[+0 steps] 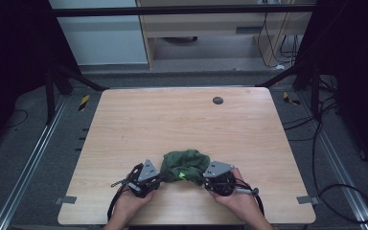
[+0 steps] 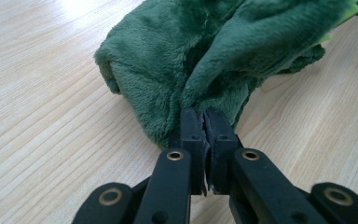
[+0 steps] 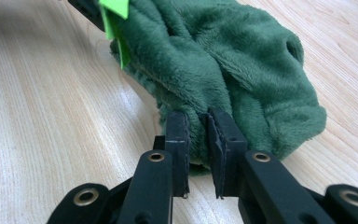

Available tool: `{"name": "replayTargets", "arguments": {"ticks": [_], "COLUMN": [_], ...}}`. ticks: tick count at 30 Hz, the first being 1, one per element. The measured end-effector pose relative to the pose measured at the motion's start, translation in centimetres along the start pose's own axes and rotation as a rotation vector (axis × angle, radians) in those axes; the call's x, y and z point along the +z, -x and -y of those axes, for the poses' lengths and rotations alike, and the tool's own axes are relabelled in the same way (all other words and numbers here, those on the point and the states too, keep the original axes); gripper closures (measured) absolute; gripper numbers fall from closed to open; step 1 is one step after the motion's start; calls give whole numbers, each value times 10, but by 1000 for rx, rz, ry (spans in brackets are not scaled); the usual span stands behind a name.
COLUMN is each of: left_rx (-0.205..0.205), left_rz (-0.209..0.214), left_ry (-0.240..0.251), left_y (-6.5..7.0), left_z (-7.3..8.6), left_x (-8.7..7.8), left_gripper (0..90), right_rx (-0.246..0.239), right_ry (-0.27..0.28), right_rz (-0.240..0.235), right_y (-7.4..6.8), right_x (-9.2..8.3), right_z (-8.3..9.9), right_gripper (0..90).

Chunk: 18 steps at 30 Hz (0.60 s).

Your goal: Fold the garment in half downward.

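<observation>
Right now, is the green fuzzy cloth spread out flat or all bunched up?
Bunched up. The green cloth sits in a rumpled heap, pinched by the left gripper and right gripper.

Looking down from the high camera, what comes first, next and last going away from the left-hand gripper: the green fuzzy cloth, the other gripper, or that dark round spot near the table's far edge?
1. Green cloth: pinched in the left gripper, just to its right.
2. Right gripper: across the cloth, on the right.
3. Dark round spot: far off, near the table's back edge.

A wooden table [image 1: 172, 124] bears a dark round disc [image 1: 217, 100].
</observation>
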<state>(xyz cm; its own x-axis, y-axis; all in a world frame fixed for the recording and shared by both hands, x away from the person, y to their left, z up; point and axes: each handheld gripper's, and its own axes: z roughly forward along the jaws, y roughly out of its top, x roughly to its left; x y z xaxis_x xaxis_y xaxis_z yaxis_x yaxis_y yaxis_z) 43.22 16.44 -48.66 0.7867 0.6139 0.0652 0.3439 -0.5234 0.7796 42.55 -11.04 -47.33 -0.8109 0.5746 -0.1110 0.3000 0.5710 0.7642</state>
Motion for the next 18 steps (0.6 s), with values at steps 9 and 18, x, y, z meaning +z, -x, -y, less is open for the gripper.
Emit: {"name": "replayTargets", "arguments": {"ticks": [9, 18], "left_rx": [23, 55], "left_rz": [-20, -49], "left_ry": [6, 40], "left_y": [5, 12], "left_z": [1, -2], "left_x": [-2, -11], "left_gripper": [877, 877], "right_rx": [23, 14], "right_ry": [35, 69], "right_rz": [17, 38], "right_y": [-2, -7], "right_x": [-2, -11], "right_z": [6, 5], "right_gripper": [782, 791]}}
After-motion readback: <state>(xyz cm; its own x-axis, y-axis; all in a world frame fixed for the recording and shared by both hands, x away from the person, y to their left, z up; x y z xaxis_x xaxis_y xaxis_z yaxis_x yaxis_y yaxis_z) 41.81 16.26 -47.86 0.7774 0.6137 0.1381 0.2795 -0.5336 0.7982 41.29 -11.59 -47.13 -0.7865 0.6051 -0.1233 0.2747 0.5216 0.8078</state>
